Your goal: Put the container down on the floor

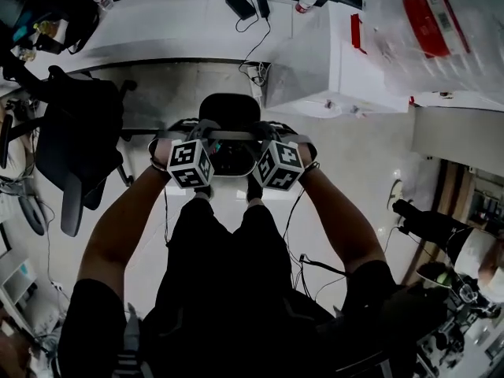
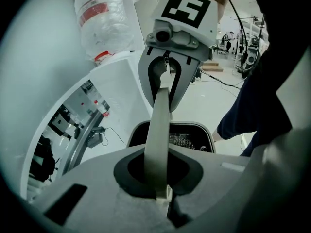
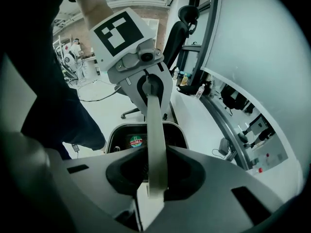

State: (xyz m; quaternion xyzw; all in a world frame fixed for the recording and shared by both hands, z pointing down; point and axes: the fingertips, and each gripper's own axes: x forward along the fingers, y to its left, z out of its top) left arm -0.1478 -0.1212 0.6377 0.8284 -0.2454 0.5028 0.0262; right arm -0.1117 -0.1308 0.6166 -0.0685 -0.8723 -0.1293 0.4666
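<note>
A black container with a light rim hangs above the pale floor, in front of the person's legs. A grey handle band spans its top. My left gripper is shut on the band's left end and my right gripper on its right end. In the left gripper view the band runs from my left gripper up to the right gripper, with the container below. The right gripper view mirrors this: band, right gripper, left gripper, container.
A black office chair stands to the left. A white cabinet lies ahead on the right, with a big clear water bottle beyond it. Cables trail across the floor, and a white desk edge curves ahead.
</note>
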